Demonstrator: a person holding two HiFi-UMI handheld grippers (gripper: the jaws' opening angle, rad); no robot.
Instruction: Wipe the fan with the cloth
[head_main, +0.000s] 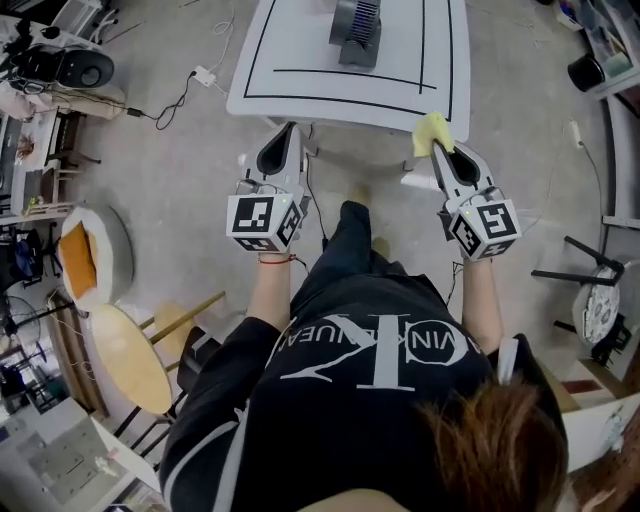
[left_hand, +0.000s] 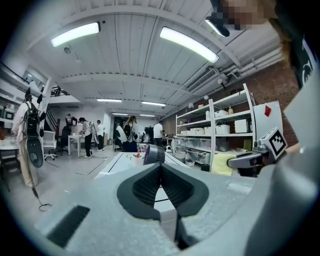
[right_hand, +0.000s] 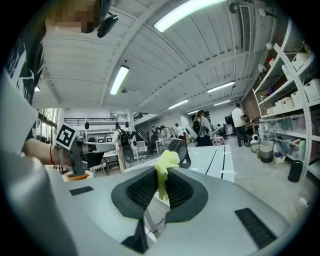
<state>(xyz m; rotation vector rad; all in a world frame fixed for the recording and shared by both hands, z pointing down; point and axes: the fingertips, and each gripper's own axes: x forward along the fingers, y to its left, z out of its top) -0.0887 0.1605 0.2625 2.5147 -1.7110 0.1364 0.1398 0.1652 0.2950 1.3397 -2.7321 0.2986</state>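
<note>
A white table (head_main: 300, 60) marked with black lines is set on a grey workshop floor (head_main: 170, 170), and the fan (head_main: 356, 30) is stood on the table. Just off the table's near edge, the left gripper (head_main: 290, 130) is held closed and empty. The yellow cloth (head_main: 432, 131) is pinched in the right gripper (right_hand: 161, 172). The fan's top is cut off in the head view.

Dark fan (head_main: 356, 30) upright on white table (head_main: 300, 60); crumpled yellow cloth (head_main: 431, 130) in right tool (head_main: 438, 150).
</note>
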